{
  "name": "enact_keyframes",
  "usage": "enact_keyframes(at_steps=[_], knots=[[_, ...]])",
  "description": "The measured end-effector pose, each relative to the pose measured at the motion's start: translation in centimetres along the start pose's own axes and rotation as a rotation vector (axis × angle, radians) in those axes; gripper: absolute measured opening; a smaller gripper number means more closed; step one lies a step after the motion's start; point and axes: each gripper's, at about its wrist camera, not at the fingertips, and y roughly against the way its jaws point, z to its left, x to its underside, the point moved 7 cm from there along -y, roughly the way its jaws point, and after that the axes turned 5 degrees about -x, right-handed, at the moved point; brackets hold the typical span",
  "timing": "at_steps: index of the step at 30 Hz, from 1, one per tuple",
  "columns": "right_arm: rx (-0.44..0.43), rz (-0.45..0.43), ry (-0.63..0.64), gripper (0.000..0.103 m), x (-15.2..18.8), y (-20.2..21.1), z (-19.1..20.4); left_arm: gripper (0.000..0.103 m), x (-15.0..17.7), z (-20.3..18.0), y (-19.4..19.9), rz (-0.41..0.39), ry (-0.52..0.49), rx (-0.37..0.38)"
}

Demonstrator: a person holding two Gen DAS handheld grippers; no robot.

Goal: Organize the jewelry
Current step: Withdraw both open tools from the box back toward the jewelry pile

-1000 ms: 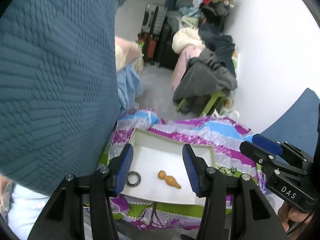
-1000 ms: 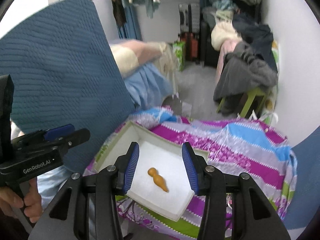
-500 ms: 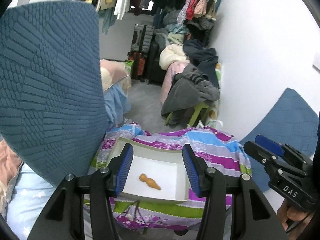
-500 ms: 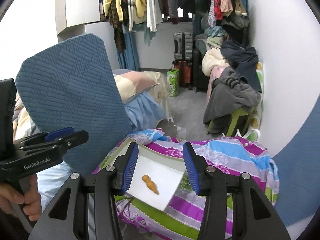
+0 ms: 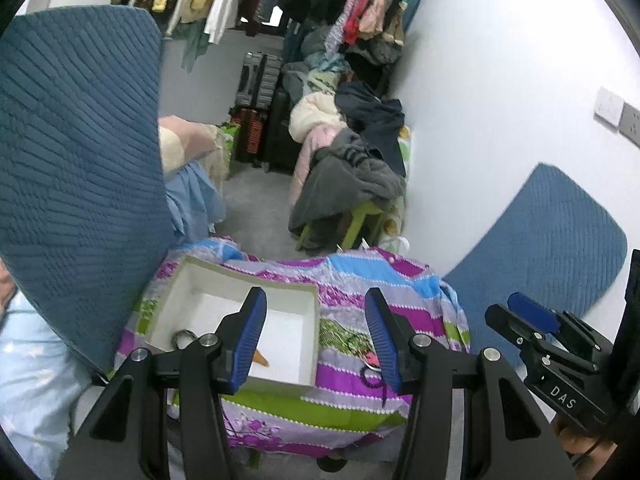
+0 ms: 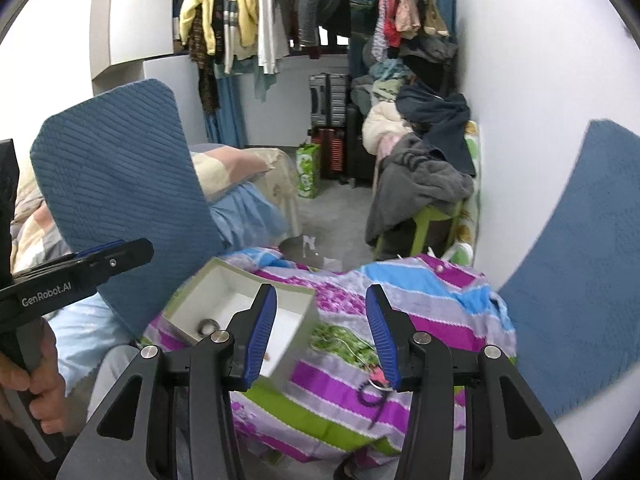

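- Jewelry lies on a small bench covered by a striped purple, blue and green cloth (image 5: 352, 380); a shallow white box (image 5: 224, 276) sits on its left part.
- Inside the box, a dark patterned ring (image 5: 183, 336) rests near the front left corner, and an orange bead-like piece (image 5: 262, 358) peeks out beside the left hand-held gripper's finger.
- On the cloth right of the box, a dark beaded bracelet (image 6: 370, 394) and a small pink piece (image 6: 377, 376) lie close together.
- Left hand-held gripper (image 5: 316, 336) hangs above the bench, released, its blue pads apart with nothing between them.
- Right hand-held gripper (image 6: 322, 330) hangs likewise, released and empty.
- Left wrist view alone shows the right device's body marked DAS and wall sockets (image 5: 618, 114).
- Right wrist view alone shows the person's left hand (image 6: 38, 396) on a handle, a white cabinet (image 6: 132, 16) and a green bag (image 6: 308, 170) on the floor.
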Motion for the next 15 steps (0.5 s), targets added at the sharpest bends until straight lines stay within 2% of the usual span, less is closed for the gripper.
enact_keyframes(at_steps=[7,15], knots=[[0.032,0.011,-0.040,0.044,4.0,-0.4,-3.2,0.052,3.4,-2.0,-2.2,0.027,-0.023,0.017],[0.019,0.045,-0.078,0.044,8.6,-2.8,-5.9,0.051,6.8,-3.7,-6.6,0.071,-0.021,0.042]])
